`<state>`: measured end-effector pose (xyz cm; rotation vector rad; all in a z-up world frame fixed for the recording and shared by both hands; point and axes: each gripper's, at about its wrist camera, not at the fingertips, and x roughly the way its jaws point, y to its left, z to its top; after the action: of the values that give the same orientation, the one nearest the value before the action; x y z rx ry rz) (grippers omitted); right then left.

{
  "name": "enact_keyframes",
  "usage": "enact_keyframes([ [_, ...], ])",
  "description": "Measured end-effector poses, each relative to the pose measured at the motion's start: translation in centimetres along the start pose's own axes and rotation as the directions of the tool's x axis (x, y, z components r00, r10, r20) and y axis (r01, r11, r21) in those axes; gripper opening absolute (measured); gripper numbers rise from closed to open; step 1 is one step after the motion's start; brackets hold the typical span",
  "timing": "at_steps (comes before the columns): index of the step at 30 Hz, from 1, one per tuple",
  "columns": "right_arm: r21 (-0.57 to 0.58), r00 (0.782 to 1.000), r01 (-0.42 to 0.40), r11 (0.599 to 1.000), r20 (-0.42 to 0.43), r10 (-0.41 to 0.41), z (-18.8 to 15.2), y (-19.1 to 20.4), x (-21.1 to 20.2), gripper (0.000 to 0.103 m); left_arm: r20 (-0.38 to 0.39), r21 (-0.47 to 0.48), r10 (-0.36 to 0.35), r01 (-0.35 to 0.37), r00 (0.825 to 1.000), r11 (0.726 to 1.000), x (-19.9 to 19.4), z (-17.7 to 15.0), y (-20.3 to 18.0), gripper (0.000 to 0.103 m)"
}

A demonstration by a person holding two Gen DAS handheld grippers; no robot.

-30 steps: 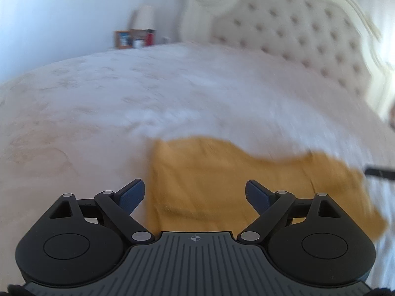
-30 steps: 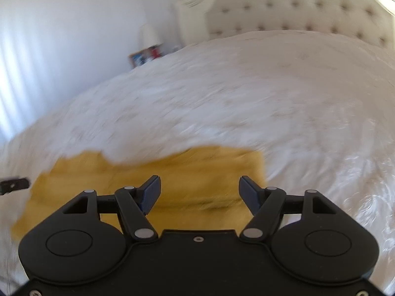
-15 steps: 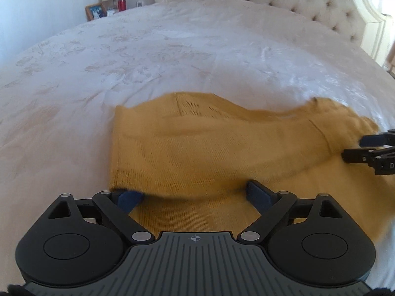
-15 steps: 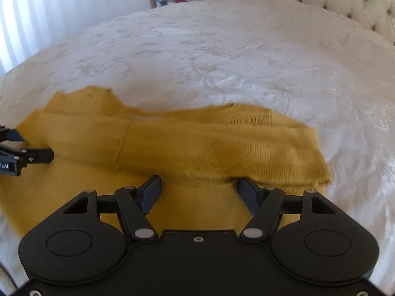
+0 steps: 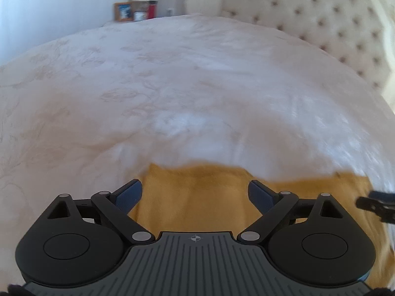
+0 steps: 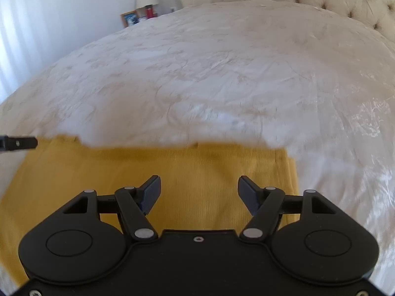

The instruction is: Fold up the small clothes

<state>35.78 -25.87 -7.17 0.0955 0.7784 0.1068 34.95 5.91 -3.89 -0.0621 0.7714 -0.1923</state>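
Observation:
A mustard-yellow knitted garment (image 5: 197,197) lies flat on the white bedspread, low in both views; in the right wrist view the garment (image 6: 197,162) spreads to the left edge. My left gripper (image 5: 195,192) is open and empty above the garment's left part. My right gripper (image 6: 199,190) is open and empty above its right part. The right gripper's tip (image 5: 375,203) shows at the right edge of the left wrist view, and the left gripper's tip (image 6: 17,143) shows at the left edge of the right wrist view. Both views are blurred.
The white embroidered bedspread (image 5: 172,86) fills most of both views. A tufted cream headboard (image 5: 321,17) stands at the far right. A bedside table with a lamp, a picture frame (image 5: 123,11) and a red item stands at the far left.
Both grippers have lifted and tilted up from the garment since half a second ago, where their fingers lay at its folded edge. The garment now lies flat, lower in both views.

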Motion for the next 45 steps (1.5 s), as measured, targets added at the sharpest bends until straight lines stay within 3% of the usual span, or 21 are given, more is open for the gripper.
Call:
enact_keyframes([
  [3, -0.054, 1.000, 0.015, 0.998, -0.022, -0.016, -2.3, 0.2, -0.7, 0.072, -0.036, 0.110, -0.026, 0.030, 0.999, 0.993, -1.6, -3.3, -1.6, 0.094],
  [6, -0.093, 1.000, 0.025, 0.995, 0.003, -0.025, -4.9, 0.4, -2.5, 0.072, -0.085, 0.230, -0.005, 0.025, 0.996, 0.973, -2.9, -7.7, -2.8, 0.094],
  [10, -0.100, 0.999, 0.041, 0.994, 0.028, -0.039, -7.7, 0.2, -5.1, 0.076, -0.025, 0.355, 0.011, -0.001, 1.000, 0.935, -5.8, -12.7, -3.3, 0.095],
  [13, -0.100, 0.999, 0.050, 0.994, 0.021, -0.048, -9.2, -0.2, -6.1, 0.076, -0.045, 0.285, -0.008, 0.020, 0.999, 0.958, -6.7, -13.4, -2.0, 0.095],
  [16, -0.064, 0.998, 0.053, 0.997, 0.030, -0.051, -10.1, -0.7, -7.1, 0.077, -0.047, 0.223, 0.013, -0.002, 0.999, 0.975, -7.5, -12.6, -1.5, 0.095],
  [19, -0.004, 0.998, 0.023, 1.000, 0.052, -0.023, -11.0, -1.5, -8.2, 0.080, -0.001, 0.195, 0.006, -0.006, 1.000, 0.981, -8.8, -11.8, -2.7, 0.095],
  [21, 0.029, 0.997, -0.001, 1.000, 0.071, -0.001, -11.8, -2.1, -8.7, 0.086, 0.026, 0.197, -0.022, 0.016, 0.999, 0.980, -9.4, -11.3, -4.2, 0.095],
  [23, 0.050, 0.998, 0.005, 0.999, 0.067, -0.008, -12.7, -2.5, -8.9, 0.099, 0.042, 0.209, -0.048, 0.038, 0.998, 0.977, -9.4, -10.9, -6.2, 0.095],
  [29, 0.134, 0.992, -0.048, 0.990, 0.121, 0.031, -14.4, -4.1, -9.5, 0.101, 0.002, 0.231, -0.097, 0.094, 0.995, 0.968, -7.2, -11.0, -11.6, 0.095],
  [32, 0.141, 0.989, -0.073, 0.987, 0.136, 0.054, -14.7, -4.4, -9.6, 0.102, -0.044, 0.276, -0.079, 0.088, 0.996, 0.957, -5.3, -11.8, -13.3, 0.095],
  [37, 0.190, 0.984, -0.119, 0.974, 0.152, 0.091, -15.2, -5.4, -10.0, 0.102, -0.070, 0.335, -0.048, 0.069, 0.996, 0.940, -4.6, -14.4, -13.5, 0.096],
  [45, 0.234, 0.994, -0.098, 0.967, 0.077, 0.082, -14.1, -5.3, -10.2, 0.102, -0.078, 0.303, -0.057, 0.079, 0.995, 0.950, -5.4, -14.2, -14.1, 0.096],
])
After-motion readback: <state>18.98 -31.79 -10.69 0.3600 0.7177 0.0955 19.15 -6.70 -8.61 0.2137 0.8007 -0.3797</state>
